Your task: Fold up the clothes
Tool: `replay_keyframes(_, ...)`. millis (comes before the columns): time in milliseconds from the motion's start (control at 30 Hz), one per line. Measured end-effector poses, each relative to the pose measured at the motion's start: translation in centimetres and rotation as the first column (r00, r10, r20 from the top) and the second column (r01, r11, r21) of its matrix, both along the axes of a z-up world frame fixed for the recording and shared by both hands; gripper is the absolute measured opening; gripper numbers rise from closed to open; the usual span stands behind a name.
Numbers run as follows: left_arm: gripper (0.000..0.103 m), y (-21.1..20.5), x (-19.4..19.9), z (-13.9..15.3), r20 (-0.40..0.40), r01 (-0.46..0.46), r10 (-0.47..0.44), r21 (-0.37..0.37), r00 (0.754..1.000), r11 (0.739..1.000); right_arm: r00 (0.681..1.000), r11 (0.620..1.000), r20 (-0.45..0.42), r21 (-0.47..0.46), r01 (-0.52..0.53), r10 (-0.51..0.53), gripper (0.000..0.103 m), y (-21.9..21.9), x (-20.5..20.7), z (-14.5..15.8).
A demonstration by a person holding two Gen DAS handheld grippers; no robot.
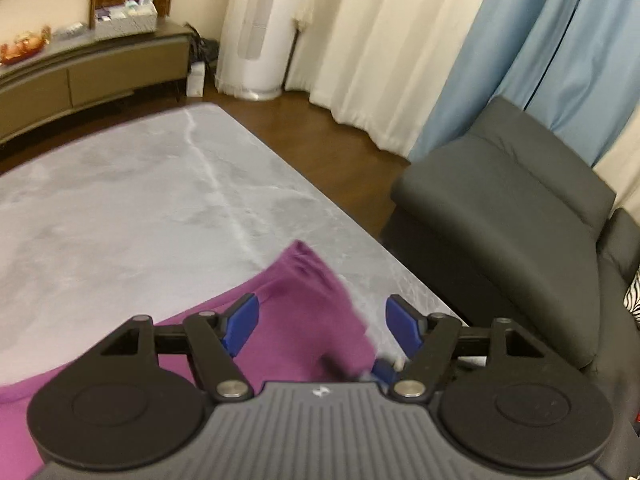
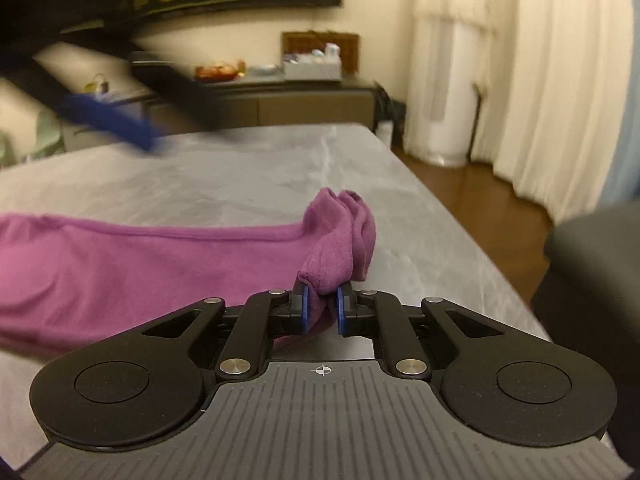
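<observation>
Fabric fills the near ground of both wrist views: a purple garment (image 2: pixel 120 268), soft and thin-looking, lies flat across the grey marbled counter (image 2: pixel 240 176).

In the right wrist view, at lower centre, the right gripper (image 2: pixel 322 312) has its blue pads drawn close together on a bunched corner of the garment, and the cloth puckers into small folds just beyond the fingertips. From there the garment runs toward the left edge of the frame, one hemmed edge showing as a long straight line.

In the left wrist view, the left gripper (image 1: pixel 322 322) stands spread wide with nothing between its pads, hovering over the same purple cloth near the counter's right edge. In the right wrist view it appears only as a blurred dark shape with a blue finger at upper left.

Judged from its drape and wrinkling, the garment is light, limp and easily stretched; it is likely to sag and drag on the counter unless lifted at two points. A corner or hem, pinched through both layers, looks the safest hold, since the middle would only bunch.

Further off, at right, stands a dark sofa (image 1: pixel 520 216); beyond it hang blue and cream curtains (image 1: pixel 400 40).
</observation>
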State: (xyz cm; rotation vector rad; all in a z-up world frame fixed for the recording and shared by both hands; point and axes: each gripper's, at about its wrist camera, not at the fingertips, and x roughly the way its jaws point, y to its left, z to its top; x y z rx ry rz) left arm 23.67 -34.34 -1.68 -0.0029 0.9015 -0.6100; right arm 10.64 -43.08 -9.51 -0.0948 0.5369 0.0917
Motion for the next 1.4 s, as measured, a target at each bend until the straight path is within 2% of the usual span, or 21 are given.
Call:
replay_keyframes(100,0.069,-1.9,1.3,-2.7,-0.038,-0.006,0.009,0.080,0.999,0.997,0.998,0.998,0.028,-0.030,-0.059,0.060,0.012,0.9,-0.6,0.2)
replay_keyframes(133,0.054,-1.7,1.5,-3.3,-0.043,-0.028,0.032,0.098,0.999,0.995,0.996,0.996,0.037,-0.040,-0.078,0.080,0.012,1.2,-0.8,0.3)
replay_keyframes(167,0.027,-1.5,1.8,-4.0,-0.049,-0.050,0.056,0.116,0.997,0.992,0.994,0.994,0.043,-0.040,-0.102,0.104,0.012,1.4,-1.0,0.3)
replay_keyframes(200,0.017,-1.2,2.0,-4.6,-0.053,-0.072,0.079,0.132,0.995,0.989,0.990,0.991,0.050,-0.038,-0.127,0.129,0.012,1.6,-1.1,0.4)
replay_keyframes(267,0.014,1.5,1.6,-4.4,-0.060,-0.128,0.132,0.073,0.989,0.989,0.983,0.984,0.048,-0.028,-0.174,0.175,0.012,1.9,-1.2,0.4)
replay_keyframes(333,0.014,5.1,0.3,-3.4,-0.054,-0.170,0.170,-0.004,0.984,0.985,0.973,0.974,0.043,-0.002,-0.225,0.225,0.023,2.0,-1.4,0.6)
replay_keyframes(400,0.014,9.2,-1.9,-2.8,-0.036,-0.212,0.210,-0.054,0.977,0.976,0.961,0.960,0.051,0.054,-0.276,0.273,0.043,1.9,-1.9,1.3)
replay_keyframes(433,0.014,11.2,-2.8,-2.9,-0.039,-0.230,0.228,-0.068,0.973,0.971,0.952,0.948,0.056,0.096,-0.304,0.300,0.044,1.7,-2.2,1.8)
replay_keyframes(500,0.015,14.6,-4.4,-3.6,-0.051,-0.263,0.260,-0.073,0.964,0.962,0.932,0.909,0.079,0.202,-0.364,0.355,0.044,1.5,-2.7,2.9)
replay_keyframes(600,0.022,17.6,-4.9,-5.8,-0.097,-0.321,0.317,-0.038,0.944,0.946,0.923,0.884,0.061,0.272,-0.381,0.379,0.044,2.7,-2.1,2.9)
replay_keyframes(700,0.032,19.6,-4.8,-6.8,-0.099,-0.397,0.392,-0.037,0.914,0.917,0.937,0.903,-0.042,0.286,-0.320,0.346,0.019,4.7,-0.1,1.2)
replay_keyframes(800,0.035,20.2,-5.2,-7.4,-0.113,-0.403,0.400,-0.008,0.910,0.915,0.939,0.930,-0.161,0.262,-0.257,0.304,0.015,6.7,1.4,-1.0)
replay_keyframes(900,0.036,20.2,-5.6,-7.3,-0.082,-0.402,0.404,0.034,0.911,0.915,0.946,0.945,-0.173,0.235,-0.229,0.273,0.012,7.5,1.3,-1.9)
replay_keyframes(967,0.036,20.4,-6.1,-6.3,-0.045,-0.410,0.413,0.055,0.910,0.910,0.951,0.944,-0.184,0.266,-0.196,0.249,0.012,7.3,1.2,-1.9)
replay_keyframes(1067,0.041,19.5,-7.2,-4.7,0.004,-0.363,0.363,-0.012,0.932,0.932,0.963,0.936,-0.156,0.313,-0.163,0.220,0.023,7.1,0.5,-1.5)
replay_keyframes(1133,0.042,18.8,-7.9,-4.3,-0.004,-0.307,0.308,-0.048,0.951,0.950,0.968,0.935,-0.121,0.309,-0.174,0.220,0.024,7.2,0.3,-1.1)
replay_keyframes(1167,0.042,18.1,-7.9,-5.1,-0.016,-0.290,0.290,-0.005,0.957,0.957,0.969,0.937,-0.112,0.301,-0.178,0.220,0.024,7.4,0.2,-1.0)
replay_keyframes(1233,0.042,17.1,-7.7,-7.0,-0.040,-0.272,0.277,0.094,0.960,0.958,0.959,0.943,-0.180,0.292,-0.159,0.218,0.023,7.7,1.0,-1.9)
replay_keyframes(1300,0.042,17.1,-7.8,-7.3,-0.025,-0.275,0.278,0.094,0.960,0.957,0.959,0.941,-0.181,0.299,-0.157,0.217,0.023,7.3,1.1,-1.8)
replay_keyframes(1367,0.043,17.5,-7.8,-6.2,-0.028,-0.282,0.285,0.073,0.958,0.957,0.970,0.940,-0.160,0.316,-0.128,0.186,0.035,6.4,0.9,-1.4)
replay_keyframes(1400,0.045,17.4,-7.9,-5.1,-0.004,-0.283,0.283,0.058,0.959,0.957,0.979,0.942,-0.142,0.321,-0.094,0.146,0.051,5.8,0.6,-1.2)
